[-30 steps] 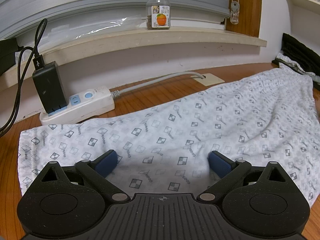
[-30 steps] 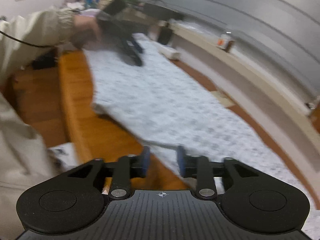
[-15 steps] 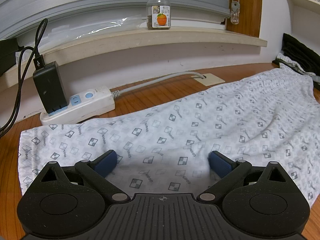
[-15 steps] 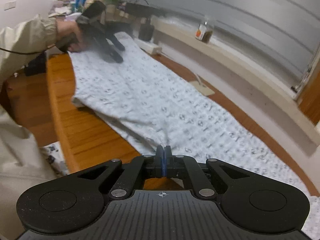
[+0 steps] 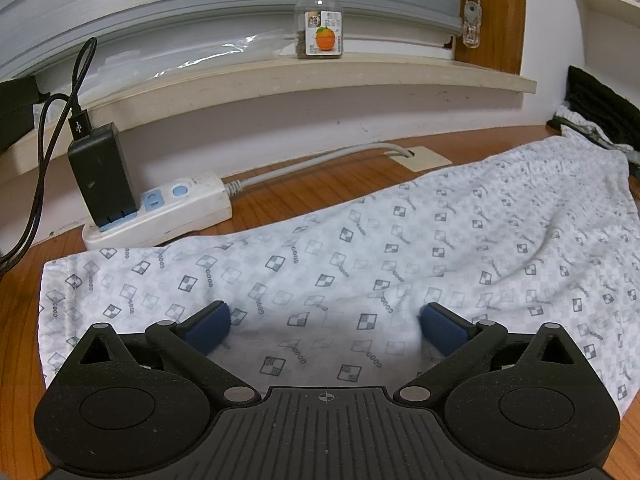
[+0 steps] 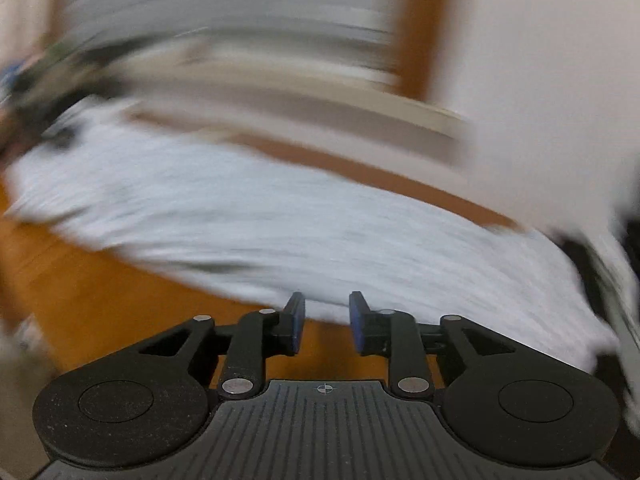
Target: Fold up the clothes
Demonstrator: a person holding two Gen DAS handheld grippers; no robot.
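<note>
cloth: white with a small checked print, spread flat along the wooden table, one hemmed end at the left, the other end running off to the right
left hand-held gripper: jaws spread wide, blue pads low over the cloth near its left end, nothing pinched between them (whether the pads touch the fabric cannot be told)
right hand-held gripper: jaws a narrow gap apart and opening, nothing between them; it sits over the near edge of the cloth, bare table showing below the pads
right view: heavily smeared, so the print and the far things are unreadable
power strip: white, on the table just behind the cloth's left end, its grey cable running right
charger: black, plugged upright into the strip, with a black usb lead rising from it
jar: clear, orange on its label, standing on the sill above the table
dark fabric: piled at the far right beyond the cloth
</note>
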